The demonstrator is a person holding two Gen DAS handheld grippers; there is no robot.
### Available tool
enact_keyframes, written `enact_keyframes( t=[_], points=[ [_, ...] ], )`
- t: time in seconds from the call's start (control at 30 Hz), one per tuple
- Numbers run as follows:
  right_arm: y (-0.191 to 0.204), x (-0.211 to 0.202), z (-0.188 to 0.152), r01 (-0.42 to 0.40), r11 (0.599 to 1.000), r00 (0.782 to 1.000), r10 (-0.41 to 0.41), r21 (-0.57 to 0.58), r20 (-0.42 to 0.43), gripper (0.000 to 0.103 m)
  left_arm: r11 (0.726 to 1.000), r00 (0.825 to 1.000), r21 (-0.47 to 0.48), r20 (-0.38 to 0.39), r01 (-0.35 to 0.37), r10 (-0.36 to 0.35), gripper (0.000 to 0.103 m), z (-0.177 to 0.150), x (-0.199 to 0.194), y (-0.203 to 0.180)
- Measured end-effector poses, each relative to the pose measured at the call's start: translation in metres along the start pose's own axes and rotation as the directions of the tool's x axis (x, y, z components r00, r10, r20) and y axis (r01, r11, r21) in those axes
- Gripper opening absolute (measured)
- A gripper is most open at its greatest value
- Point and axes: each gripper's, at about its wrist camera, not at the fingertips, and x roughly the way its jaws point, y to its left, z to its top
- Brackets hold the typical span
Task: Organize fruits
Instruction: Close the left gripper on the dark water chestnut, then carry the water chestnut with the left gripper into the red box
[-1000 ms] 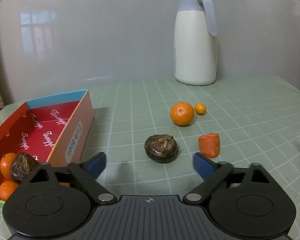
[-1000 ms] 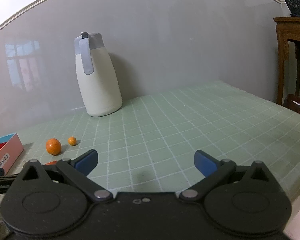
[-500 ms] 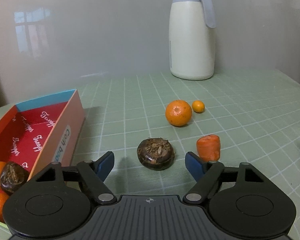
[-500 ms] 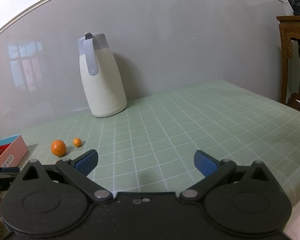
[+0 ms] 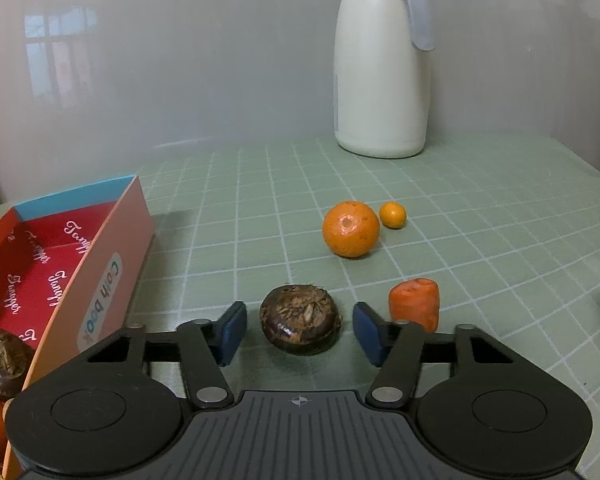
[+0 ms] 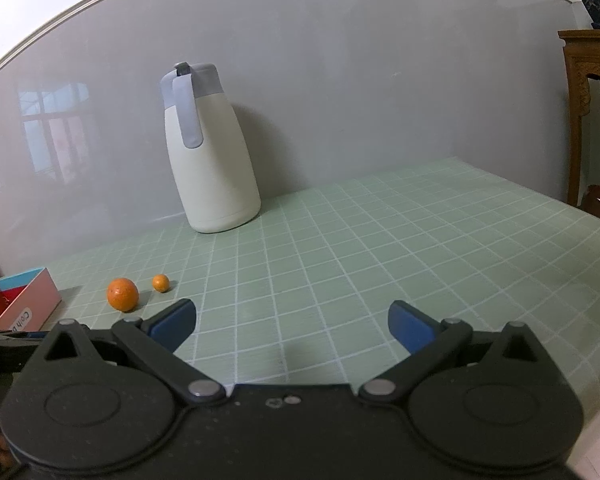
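On a table covered in pale green gridded cloth (image 5: 480, 240), the left gripper (image 5: 300, 330) sits low with its blue-padded jaws spread on either side of a dark brown, rough-topped water chestnut (image 5: 300, 325), a narrow gap showing on each side and neither pad touching it. Just right of that gripper's right pad stands an orange-red chunk of carrot (image 5: 414, 303), cut end up. At the left edge lies an open, shallow cardboard box with a red printed lining and salmon-pink outer walls (image 5: 112, 276), already holding a second brown water chestnut (image 5: 2, 364) and orange fruit only partly in view. Farther back on the cloth rest a round orange mandarin (image 5: 351, 229) and, just beside it to the right, a small orange kumquat (image 5: 393, 215). The right gripper (image 6: 292, 322) hovers wide open over bare cloth, gripping nothing. Against the grey wall stands a cream-white thermos jug with a grey-blue lid and handle (image 5: 382, 68).
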Motion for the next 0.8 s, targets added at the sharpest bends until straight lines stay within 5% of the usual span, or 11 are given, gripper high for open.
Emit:
enact_keyframes(
  t=[0.07, 0.8],
  points=[
    [0.0, 0.0, 0.0, -0.002, 1.0, 1.0, 0.002, 0.002, -0.002, 0.103, 1.0, 1.0, 0.002, 0.001, 0.001, -0.001, 0.044, 0.0, 0.0, -0.001],
    [0.017, 0.001, -0.002, -0.036, 0.999, 0.999, 0.036, -0.033, -0.008, 0.103, 1.0, 0.998, -0.02, 0.055, -0.008, 0.009, 0.043, -0.002, -0.035, 0.018]
  ],
)
